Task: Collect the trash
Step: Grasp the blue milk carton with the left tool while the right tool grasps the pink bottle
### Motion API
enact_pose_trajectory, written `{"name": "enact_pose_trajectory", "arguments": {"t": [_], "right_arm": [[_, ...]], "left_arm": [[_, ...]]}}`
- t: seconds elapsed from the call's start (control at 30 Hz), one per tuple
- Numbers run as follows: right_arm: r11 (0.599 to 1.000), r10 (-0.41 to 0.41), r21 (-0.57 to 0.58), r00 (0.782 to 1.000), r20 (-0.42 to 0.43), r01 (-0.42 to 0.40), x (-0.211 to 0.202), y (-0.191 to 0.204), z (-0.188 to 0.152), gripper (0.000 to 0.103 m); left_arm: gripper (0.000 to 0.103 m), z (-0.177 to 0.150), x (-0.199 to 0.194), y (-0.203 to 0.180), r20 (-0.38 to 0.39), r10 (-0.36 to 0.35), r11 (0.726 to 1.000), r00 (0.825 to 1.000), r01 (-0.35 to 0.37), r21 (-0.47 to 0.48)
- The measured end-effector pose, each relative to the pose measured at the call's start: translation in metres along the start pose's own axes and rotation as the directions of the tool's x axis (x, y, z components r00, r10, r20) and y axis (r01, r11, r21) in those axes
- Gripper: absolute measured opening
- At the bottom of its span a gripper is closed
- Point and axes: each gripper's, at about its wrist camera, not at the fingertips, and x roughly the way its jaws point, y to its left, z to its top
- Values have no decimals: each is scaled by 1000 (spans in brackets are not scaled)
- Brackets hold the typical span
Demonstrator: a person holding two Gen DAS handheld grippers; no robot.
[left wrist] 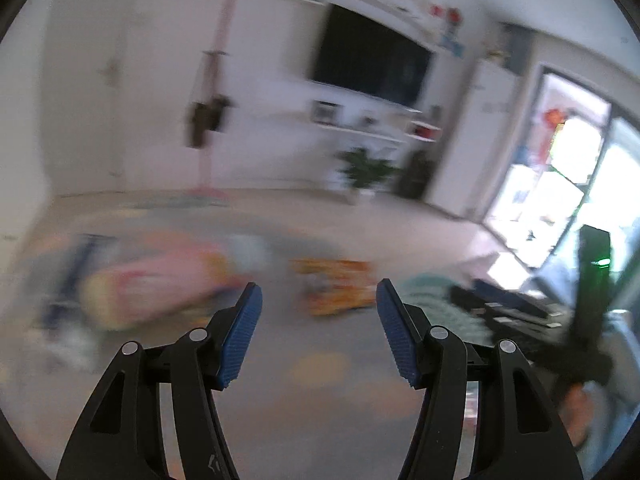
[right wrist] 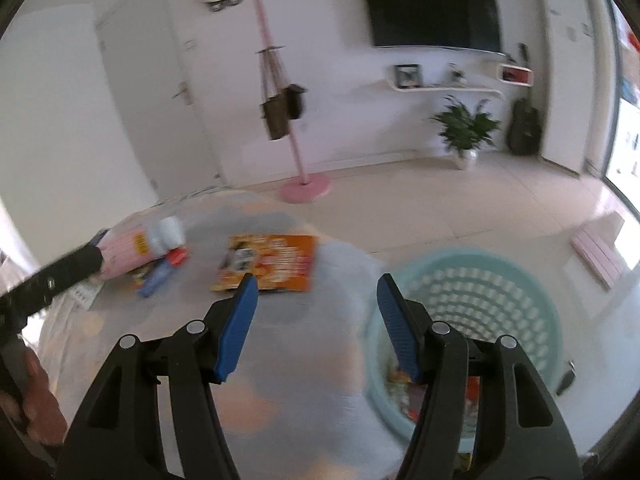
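**Orange packet still out, basket part filled**

Both the left gripper (left wrist: pixel 319 308) and right gripper (right wrist: pixel 313 304) gape empty. Some wrappers lie in the teal basket (right wrist: pixel 472 280), lower right; the orange packet (right wrist: pixel 268 262) and the bottle (right wrist: pixel 166 234) wait mid-frame on the table (right wrist: pixel 280 360).

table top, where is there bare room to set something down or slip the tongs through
Bare cloth lies in front of the right tongs, between the orange packet and the teal basket. The far left of the table is crowded: pink pack, white rolls, blue tube.
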Motion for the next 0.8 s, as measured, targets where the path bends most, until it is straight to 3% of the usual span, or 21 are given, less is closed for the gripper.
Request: {"name": "enact_pose_trajectory", "arguments": {"t": [0.07, 0.2, 0.4, 0.63, 0.8], "right_arm": [[999, 20, -31, 1000, -9, -21, 6, 18, 1, 58], [996, 61, -70, 998, -29, -63, 14, 47, 2, 58], [983, 114, -141, 992, -49, -119, 24, 95, 9, 58], [967, 133, -211, 989, -61, -143, 32, 138, 18, 58], [959, 179, -211, 981, -75, -191, 43, 163, 32, 58]], "left_arm": [[58, 1, -17, 29, 8, 98, 995, 995, -98, -23], [58, 5, -37, 78, 2, 215, 974, 977, -214, -66], [56, -3, -28, 122, -100, 266, 961, 959, -272, -53], [50, -7, -11, 146, -155, 301, 951, 941, -308, -23], [43, -4, 6, 157, -211, 280, 957, 936, -289, -11]]}}
